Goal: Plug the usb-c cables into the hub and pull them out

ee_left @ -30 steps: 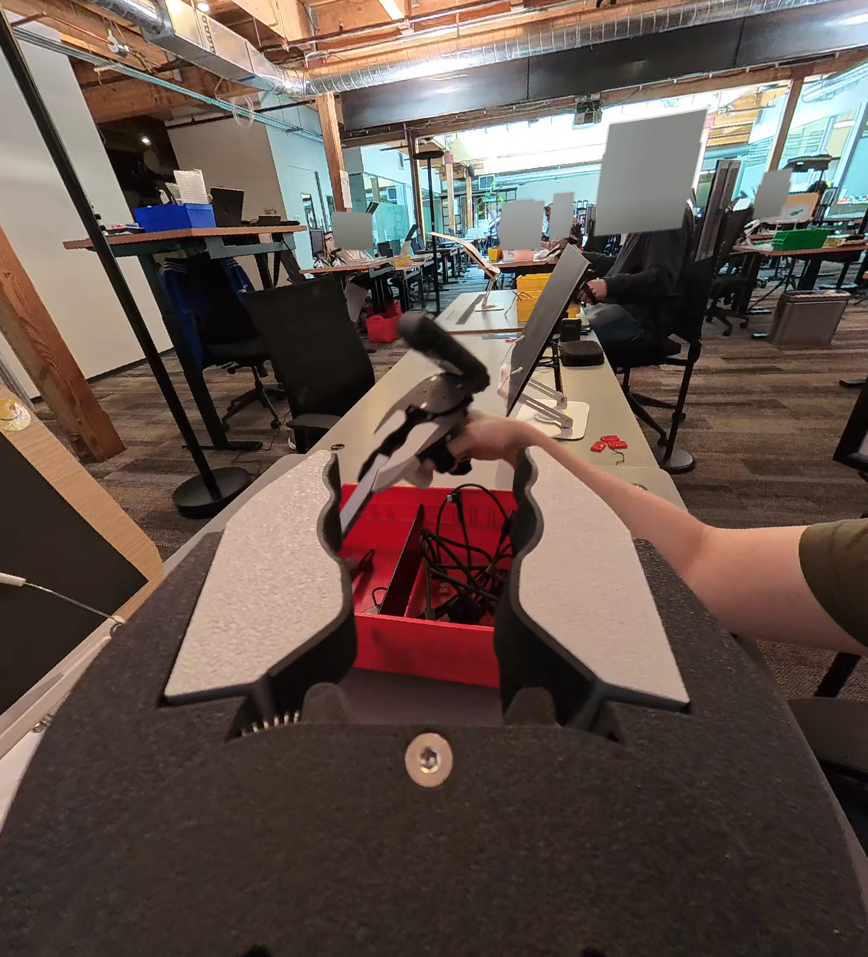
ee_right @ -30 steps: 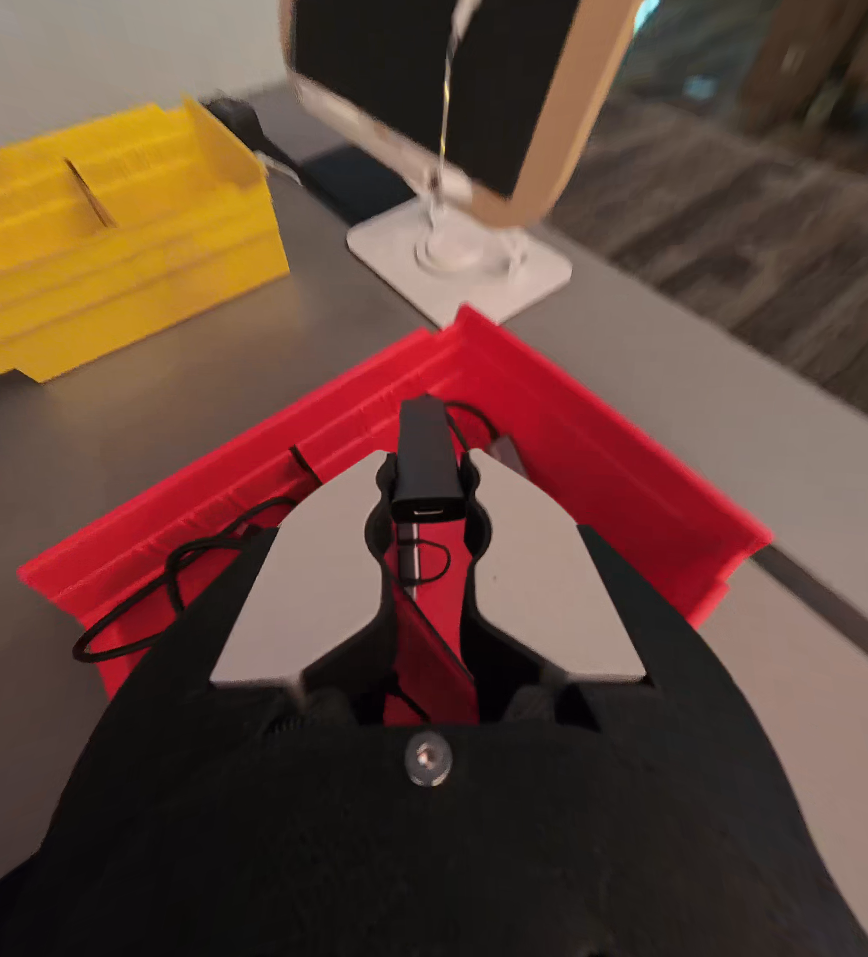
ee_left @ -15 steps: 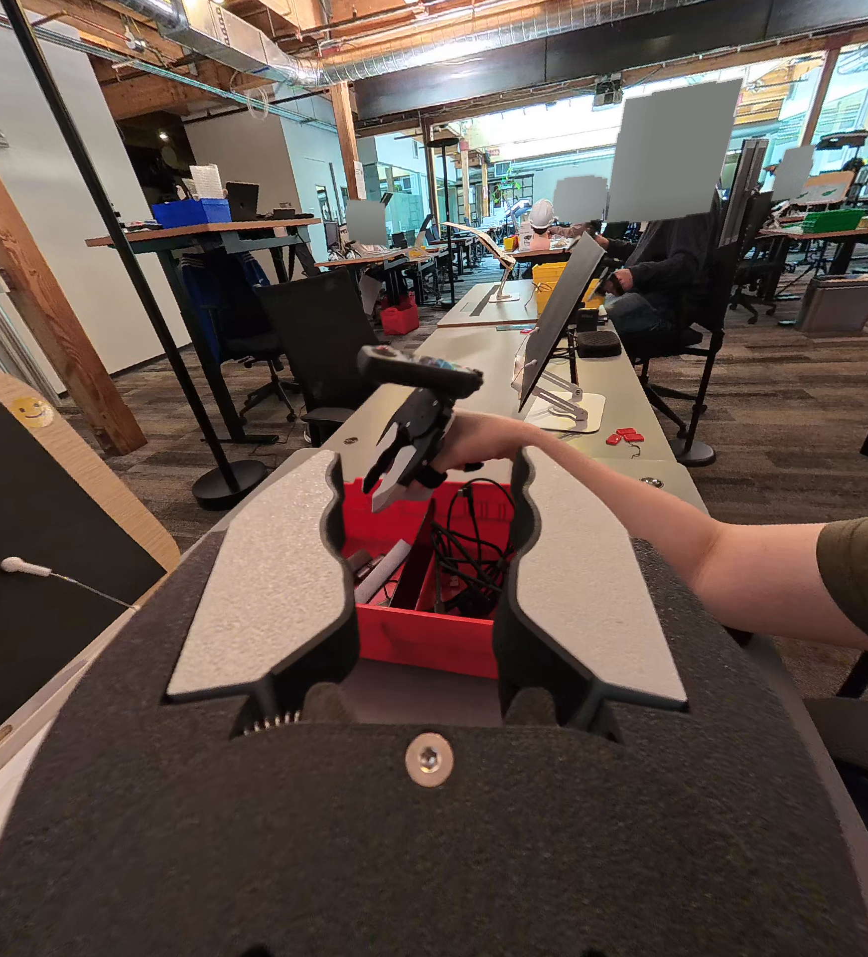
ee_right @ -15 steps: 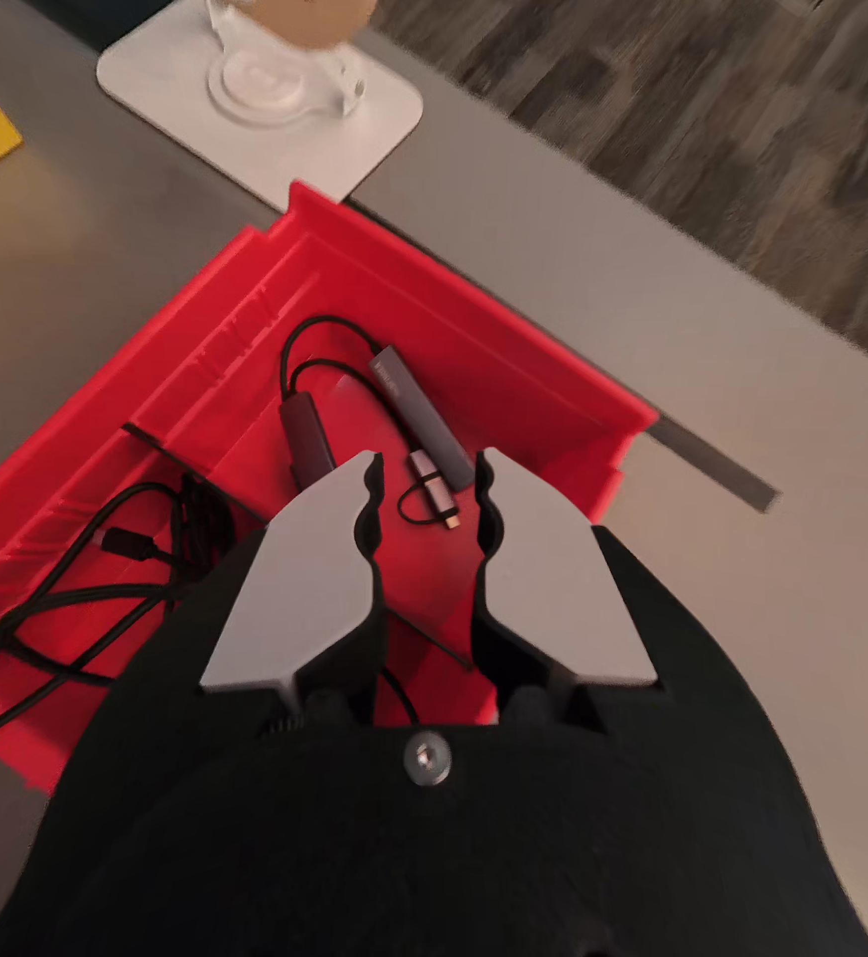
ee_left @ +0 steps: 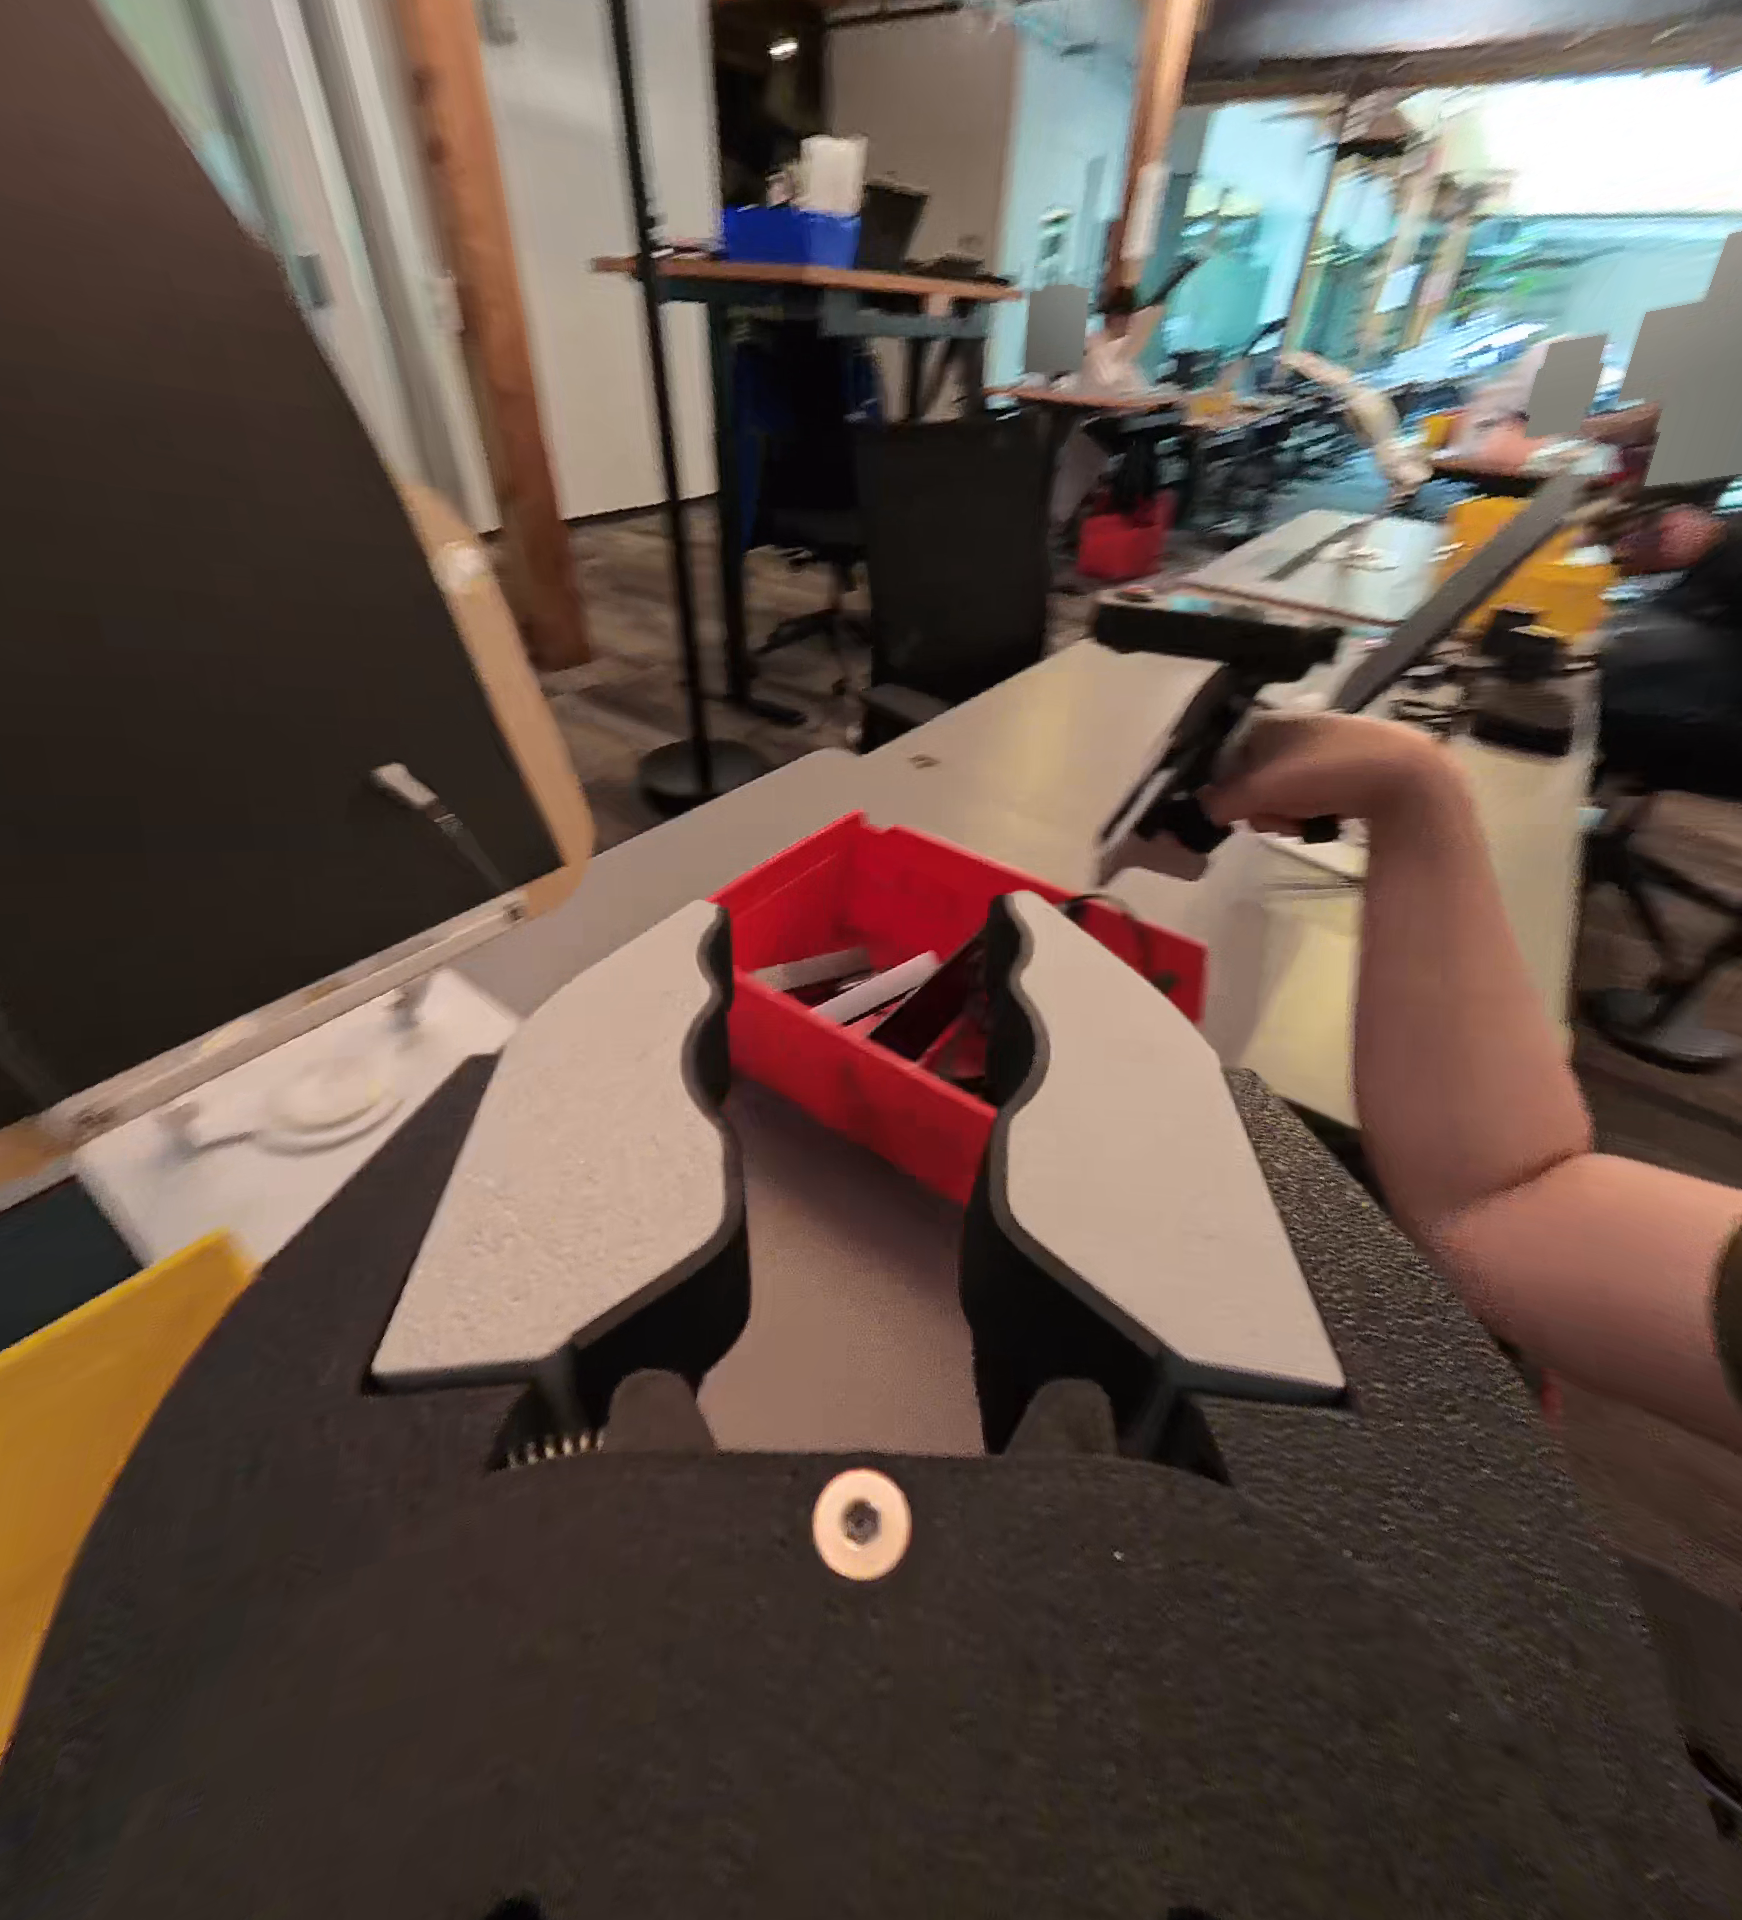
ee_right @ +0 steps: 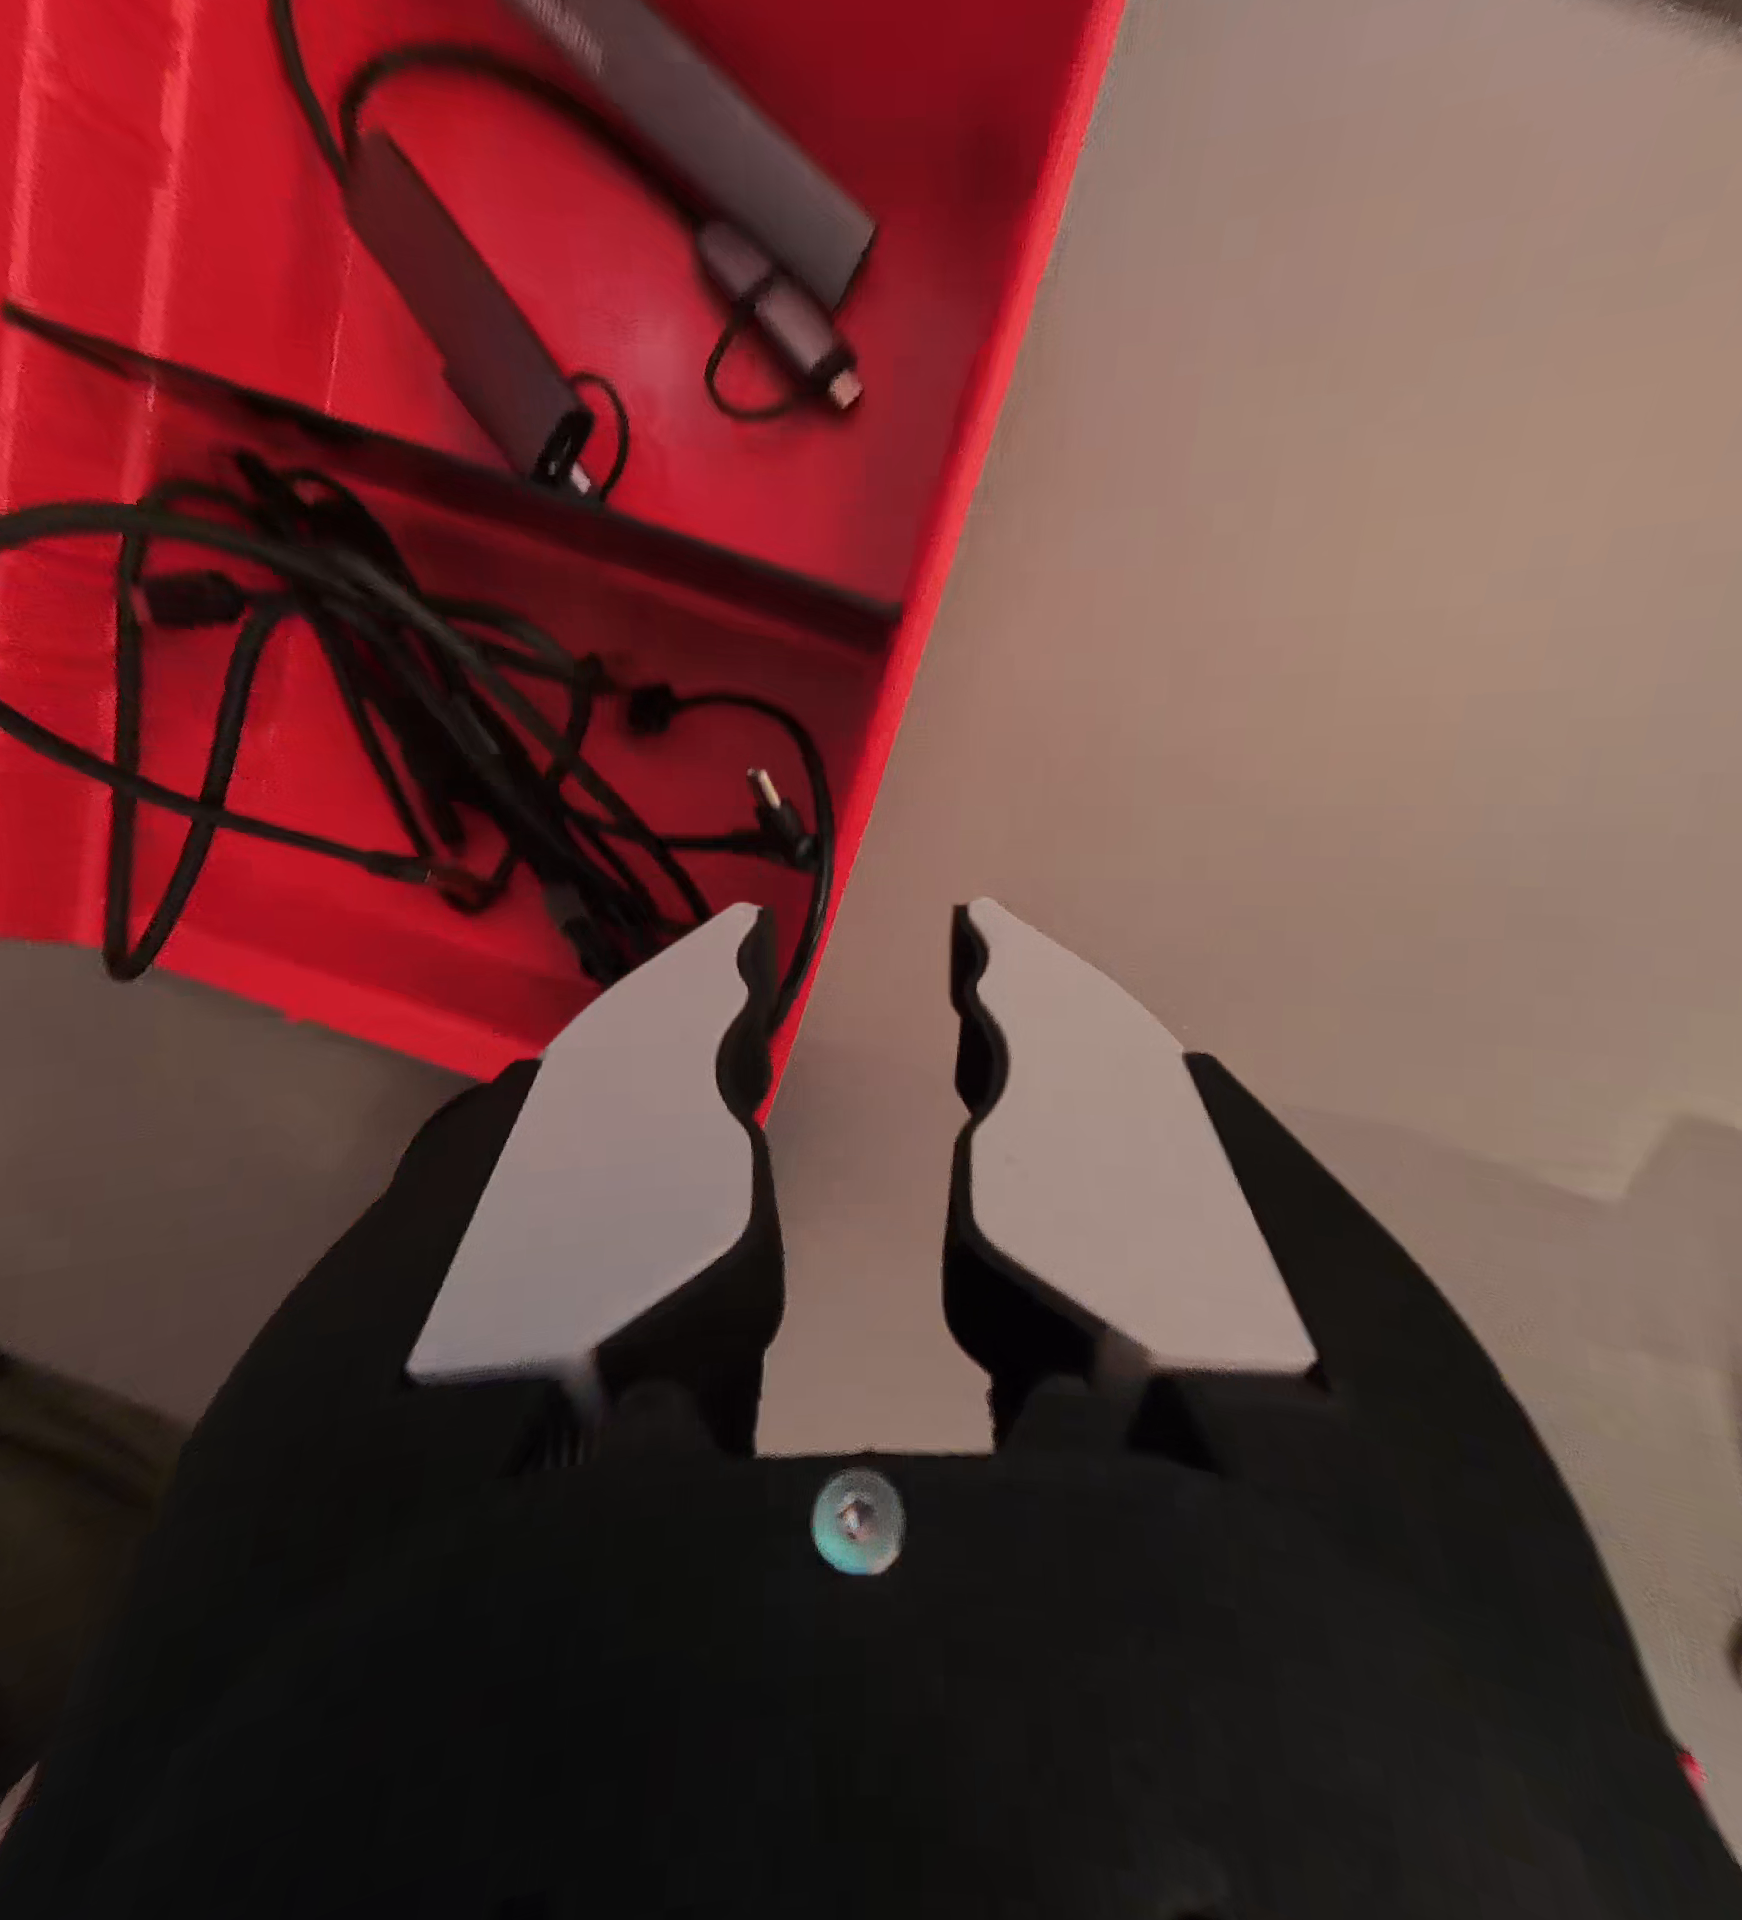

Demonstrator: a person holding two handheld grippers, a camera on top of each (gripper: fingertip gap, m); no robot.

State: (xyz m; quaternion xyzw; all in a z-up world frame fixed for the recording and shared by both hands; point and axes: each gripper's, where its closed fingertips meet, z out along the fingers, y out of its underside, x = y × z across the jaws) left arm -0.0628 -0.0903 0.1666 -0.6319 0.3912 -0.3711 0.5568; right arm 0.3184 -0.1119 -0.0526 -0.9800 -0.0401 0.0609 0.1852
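So there's one red plastic bin (ee_right: pixel 960 436) sitting on the grey counter (ee_right: pixel 1366 623), split by a dark divider (ee_right: pixel 534 520) into two compartments. In the far one I count two slim dark grey hubs: one long bar (ee_right: pixel 462 281) with a short lead curling off its end, and a second bar (ee_right: pixel 742 156) lying next to it near the bin's wall, with a stubby grey adapter plug (ee_right: pixel 794 332) on a little loop at its tip. The near compartment holds a tangled pile of black usb-c cables (ee_right: pixel 347 717). I honestly can't count them, it's too knotted and a bit blurry, but at least one bare metal plug (ee_right: pixel 768 795) pokes out toward the bin wall. Nothing looks plugged into either hub. The right hand-held gripper (ee_right: pixel 859 920) is over the bin's near edge, fingers spread apart with nothing between them, one fingertip over the cable side and the other over bare counter. The left hand-held gripper (ee_left: pixel 859 925) is spread wide too, also empty, looking at the bin from the other end. A yellow plastic bin (ee_left: pixel 25 1507) sits at the left by a tilted dark screen (ee_left: pixel 171 582) on a white stand (ee_left: pixel 295 1101).
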